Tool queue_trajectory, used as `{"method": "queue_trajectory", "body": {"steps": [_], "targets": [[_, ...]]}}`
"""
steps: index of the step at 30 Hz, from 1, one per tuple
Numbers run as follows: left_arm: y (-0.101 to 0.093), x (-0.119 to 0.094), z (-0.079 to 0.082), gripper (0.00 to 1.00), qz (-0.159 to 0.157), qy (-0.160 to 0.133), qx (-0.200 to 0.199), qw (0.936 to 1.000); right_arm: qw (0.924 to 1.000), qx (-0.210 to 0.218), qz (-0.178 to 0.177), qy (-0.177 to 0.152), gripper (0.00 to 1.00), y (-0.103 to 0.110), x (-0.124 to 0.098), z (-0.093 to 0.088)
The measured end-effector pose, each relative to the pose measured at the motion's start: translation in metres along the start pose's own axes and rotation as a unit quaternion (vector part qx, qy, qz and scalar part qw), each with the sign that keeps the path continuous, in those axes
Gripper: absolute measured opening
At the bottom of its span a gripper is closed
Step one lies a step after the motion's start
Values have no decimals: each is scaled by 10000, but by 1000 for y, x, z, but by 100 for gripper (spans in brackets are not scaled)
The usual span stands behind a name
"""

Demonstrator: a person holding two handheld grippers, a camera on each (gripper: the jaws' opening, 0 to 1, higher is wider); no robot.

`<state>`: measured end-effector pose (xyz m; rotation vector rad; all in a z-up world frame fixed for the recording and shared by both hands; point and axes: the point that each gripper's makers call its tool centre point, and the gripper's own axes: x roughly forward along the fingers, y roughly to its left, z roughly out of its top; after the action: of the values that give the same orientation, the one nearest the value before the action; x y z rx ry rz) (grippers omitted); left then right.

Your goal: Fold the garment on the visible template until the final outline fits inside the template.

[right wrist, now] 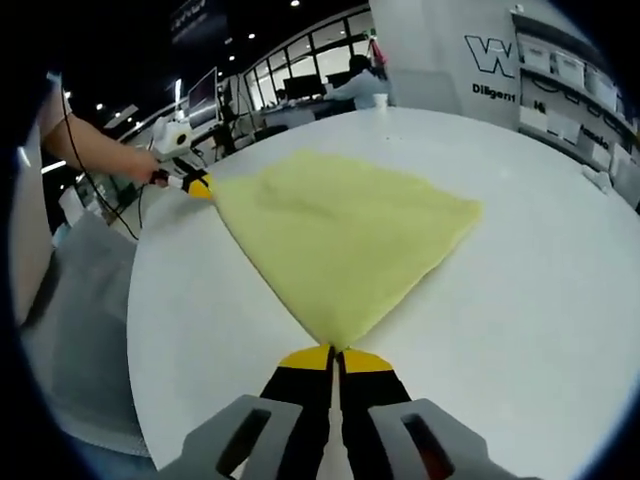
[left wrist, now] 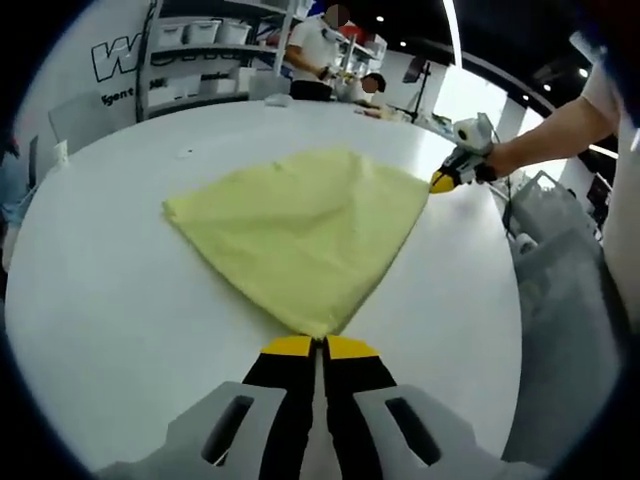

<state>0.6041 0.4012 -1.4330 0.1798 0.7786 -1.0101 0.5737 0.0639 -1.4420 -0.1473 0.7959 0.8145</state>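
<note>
Now | garment stretched claw-to-claw | left claw, right claw clamped on corners

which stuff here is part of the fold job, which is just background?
Job:
- yellow garment
- left gripper, jaws shut on a garment corner
- right gripper, jaws shut on another corner
- white table

Background:
- shelving with bins
- people at the far bench

Even, bright overhead lighting from ceiling strips; the white table reflects softly, with faint shadow along the yellow cloth. Fisheye curvature bends the edges; background shelving appears slightly blurred, possibly from motion or defocus
</note>
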Motion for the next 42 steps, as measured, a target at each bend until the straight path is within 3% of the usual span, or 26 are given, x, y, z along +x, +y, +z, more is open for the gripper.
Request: {"method": "queue_trajectory", "body": {"steps": [9, 17, 30, 34, 36, 37, 42], "targets": [[-5, -10, -22, 0, 3, 175, -109, 9998, 9999, 23, 90, 66, 0, 17, -4, -13], [-24, -14, -35, 1, 66, 202, -199, 9996, 9999, 100, 46, 30, 0, 34, -7, -18], [-44, -24, -47, 2, 91, 156, -309, 9994, 9997, 197, 72, 116, 0, 52, -20, -34], [-44, -31, -53, 2, 137, 281, -388, 9988, 9995, 289, 17, 106, 0, 52, -24, -32], [-41, -37, -52, 10, 174, 242, -483, 9984, 9993, 371, -59, 39, 3, 48, -27, -29], [-39, -42, -47, 10, 197, 96, -495, 9985, 9992, 381, -87, -40, 6, 46, -31, -25], [-25, -51, -34, 9, 322, 10, -411, 9986, 9999, 84, -131, -4, 9, 34, -35, -14]]}}
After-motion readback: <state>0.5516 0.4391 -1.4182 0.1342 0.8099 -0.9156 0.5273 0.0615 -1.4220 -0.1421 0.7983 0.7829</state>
